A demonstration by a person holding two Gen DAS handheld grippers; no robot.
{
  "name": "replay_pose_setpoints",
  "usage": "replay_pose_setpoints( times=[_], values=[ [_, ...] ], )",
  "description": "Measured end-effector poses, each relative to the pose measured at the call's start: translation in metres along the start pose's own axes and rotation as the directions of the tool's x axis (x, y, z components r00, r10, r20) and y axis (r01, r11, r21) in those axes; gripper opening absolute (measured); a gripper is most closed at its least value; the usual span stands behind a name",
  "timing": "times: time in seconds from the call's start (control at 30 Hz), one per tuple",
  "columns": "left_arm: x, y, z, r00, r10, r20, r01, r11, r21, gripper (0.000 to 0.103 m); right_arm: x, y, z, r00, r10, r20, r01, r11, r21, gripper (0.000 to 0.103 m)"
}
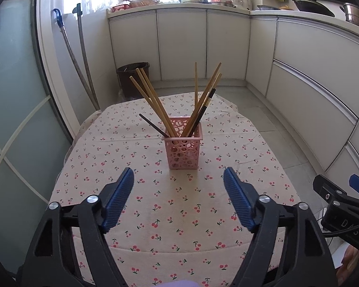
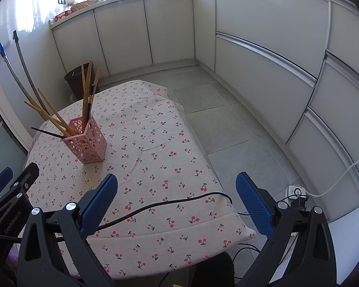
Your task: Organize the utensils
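A pink perforated holder [image 1: 183, 151] stands upright on the cherry-print tablecloth [image 1: 160, 205], filled with several wooden chopsticks [image 1: 153, 102] and dark ones [image 1: 204, 110] that fan out of its top. My left gripper [image 1: 178, 179] hovers open just in front of the holder, nothing between its blue pads. In the right wrist view the same holder [image 2: 87, 143] sits at the left, and my right gripper [image 2: 177, 186] is open over the table's near right corner, holding nothing. Each gripper shows at the edge of the other's view.
A black cable [image 2: 165, 203] lies across the cloth's near edge. A dark bin [image 1: 131, 79] stands beyond the table, with mop handles [image 1: 83, 67] leaning on the wall. White cabinets [image 1: 311, 83] line the back and right; a power strip [image 2: 295, 191] lies on the grey floor.
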State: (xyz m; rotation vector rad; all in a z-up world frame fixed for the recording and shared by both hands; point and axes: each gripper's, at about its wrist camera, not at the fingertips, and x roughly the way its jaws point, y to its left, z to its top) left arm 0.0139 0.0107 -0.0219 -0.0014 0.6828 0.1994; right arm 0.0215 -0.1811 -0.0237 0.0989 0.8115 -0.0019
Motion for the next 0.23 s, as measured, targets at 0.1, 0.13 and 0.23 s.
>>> replay_pose_setpoints(
  times=[0.1, 0.13, 0.23],
  values=[
    [-0.0041, -0.0018, 0.0012, 1.0, 0.018, 0.017, -0.018, 1.0, 0.005, 0.096, 0.0004, -0.0002, 0.0002, 1.0, 0.001, -0.001, -0.001, 1.0, 0.0, 0.096],
    [-0.0064, -0.0031, 0.0013, 0.999, 0.02, 0.03, -0.021, 1.0, 0.012, 0.096, 0.0004, -0.0002, 0.0003, 1.0, 0.001, -0.002, -0.001, 1.0, 0.0, 0.096],
    [-0.0105, -0.0069, 0.0018, 0.999, 0.014, 0.044, -0.015, 1.0, 0.025, 0.096, 0.0004, -0.0001, 0.0002, 1.0, 0.001, -0.001, -0.001, 1.0, 0.0, 0.096]
  ],
)
